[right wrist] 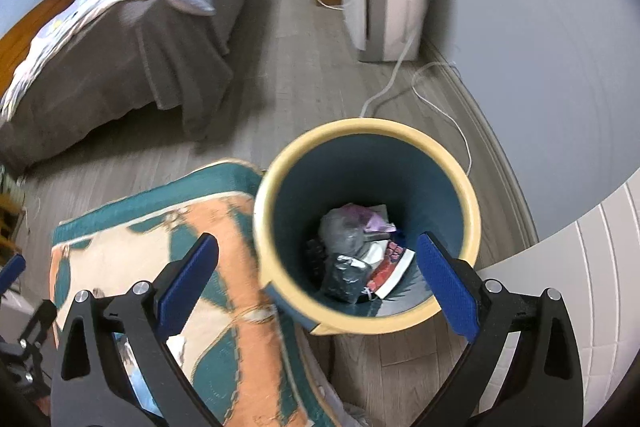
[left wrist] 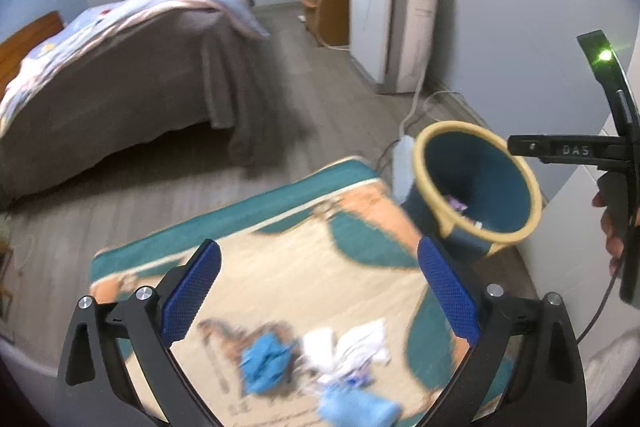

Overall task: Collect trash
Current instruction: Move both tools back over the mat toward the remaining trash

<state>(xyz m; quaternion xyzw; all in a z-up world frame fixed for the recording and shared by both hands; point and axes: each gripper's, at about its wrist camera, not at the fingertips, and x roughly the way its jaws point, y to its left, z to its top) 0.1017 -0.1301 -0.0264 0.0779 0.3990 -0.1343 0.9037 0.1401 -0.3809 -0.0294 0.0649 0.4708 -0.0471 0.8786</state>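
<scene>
The only lettering that can be read is "DAS", in pale capitals on the black bar of the right gripper (left wrist: 576, 149), at the right edge of the left wrist view. Print on the tall white appliance (left wrist: 394, 27) is too blurred to read.

The left tool (left wrist: 319, 291) points steeply downward, jaws spread wide and empty. The right tool (right wrist: 318, 287) does likewise.

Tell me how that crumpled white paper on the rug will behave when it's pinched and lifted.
The crumpled white paper looks thin and creased, so it is probably light and will squash between the pads. It lies loose on the rug among blue scraps, so a pinch may drag some along.
</scene>
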